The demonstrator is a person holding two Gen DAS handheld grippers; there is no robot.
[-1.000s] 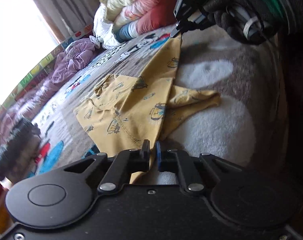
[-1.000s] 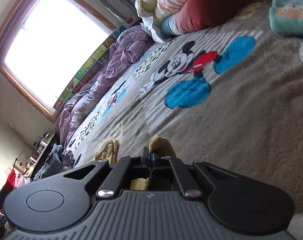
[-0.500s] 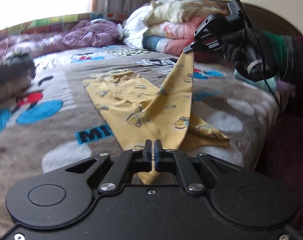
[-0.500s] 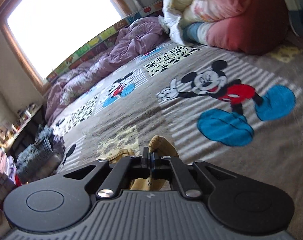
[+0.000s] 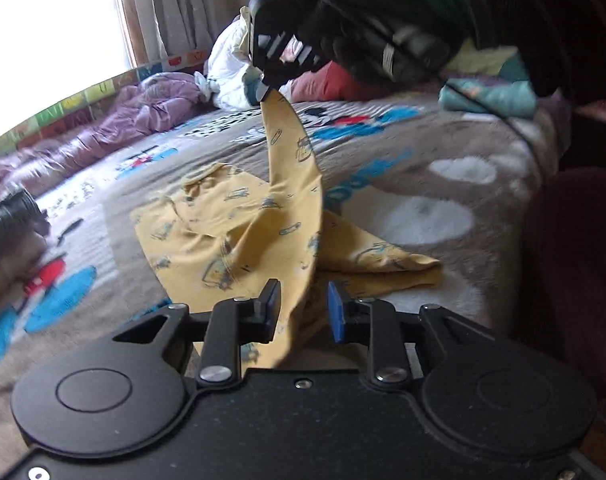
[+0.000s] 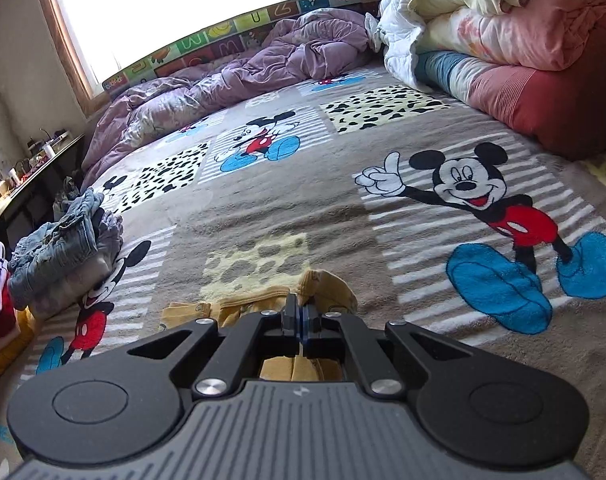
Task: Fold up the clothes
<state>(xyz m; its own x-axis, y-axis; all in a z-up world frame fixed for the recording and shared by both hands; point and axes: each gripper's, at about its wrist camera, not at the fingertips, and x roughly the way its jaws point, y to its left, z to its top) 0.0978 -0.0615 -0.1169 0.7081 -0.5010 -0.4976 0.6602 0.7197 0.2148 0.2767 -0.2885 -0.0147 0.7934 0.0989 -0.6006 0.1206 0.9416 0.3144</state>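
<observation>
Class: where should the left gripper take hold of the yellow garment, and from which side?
Grip the near hem of the yellow garment, coming from the bed's near edge: that fold hangs between the left gripper's just-opened pads, while the right gripper lifts a far corner.

One yellow garment (image 5: 231, 236), two tongs (image 5: 301, 306) (image 6: 302, 316), one blanket (image 6: 303, 208).

the yellow garment (image 6: 327, 284) mostly hides behind the right gripper (image 6: 302, 316); the jeans pile (image 5: 11, 216) beside that garment blurs, cut off.
</observation>
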